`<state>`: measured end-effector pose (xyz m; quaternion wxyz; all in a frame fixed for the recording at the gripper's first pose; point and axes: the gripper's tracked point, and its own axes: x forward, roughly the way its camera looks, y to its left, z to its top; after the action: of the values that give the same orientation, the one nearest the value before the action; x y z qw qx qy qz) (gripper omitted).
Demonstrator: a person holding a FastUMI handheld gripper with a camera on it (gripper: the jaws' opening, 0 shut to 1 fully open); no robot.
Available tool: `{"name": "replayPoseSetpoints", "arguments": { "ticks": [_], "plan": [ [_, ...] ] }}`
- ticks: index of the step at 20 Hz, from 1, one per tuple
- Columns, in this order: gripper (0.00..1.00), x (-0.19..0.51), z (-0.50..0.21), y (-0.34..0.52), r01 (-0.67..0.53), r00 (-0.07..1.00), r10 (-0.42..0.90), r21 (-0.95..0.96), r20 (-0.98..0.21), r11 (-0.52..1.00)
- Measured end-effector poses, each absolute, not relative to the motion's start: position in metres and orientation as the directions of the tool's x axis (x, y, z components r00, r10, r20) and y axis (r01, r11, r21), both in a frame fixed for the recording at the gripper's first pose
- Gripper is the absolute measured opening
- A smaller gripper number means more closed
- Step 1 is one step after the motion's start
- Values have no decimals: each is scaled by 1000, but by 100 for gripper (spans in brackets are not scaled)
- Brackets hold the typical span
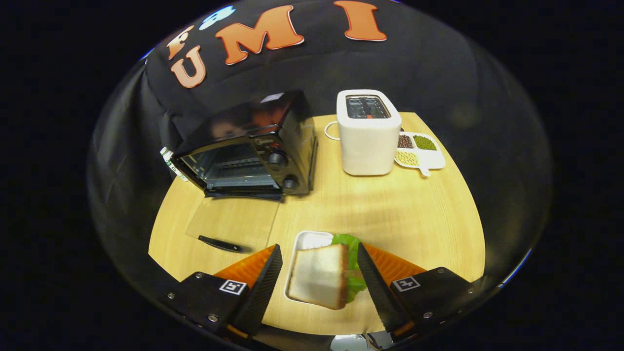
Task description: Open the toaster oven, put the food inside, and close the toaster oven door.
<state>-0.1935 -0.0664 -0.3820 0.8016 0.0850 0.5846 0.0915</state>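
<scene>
A black toaster oven (253,146) stands at the back left of the round wooden table (390,214). Its glass door (229,222) hangs open and lies flat toward me, its dark handle (222,243) just ahead of my left finger. A sandwich (319,275) of white bread and green lettuce rests on a small white tray (307,241) between my fingers. My gripper (319,247) is open around the sandwich. The lettuce side lies close to the right finger, and a gap shows between the bread and the left finger.
A white slot toaster (365,131) stands right of the oven at the back. Beside it sits a white divided dish (419,151) of beans. A stretch of bare wood lies between the oven and the tray.
</scene>
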Motion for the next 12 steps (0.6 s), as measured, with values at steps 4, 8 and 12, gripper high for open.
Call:
{"name": "replayPoseSetpoints", "arguments": {
  "ticks": [4, 8, 12],
  "plan": [
    [93, -214, -415, -79, -18, 196, 260, 261, -946, 965],
    [93, -229, -439, -68, 26, 114, 362, 367, -925, 930],
    [87, -236, -446, -53, 104, 63, 457, 462, -887, 881]
  ]
}}
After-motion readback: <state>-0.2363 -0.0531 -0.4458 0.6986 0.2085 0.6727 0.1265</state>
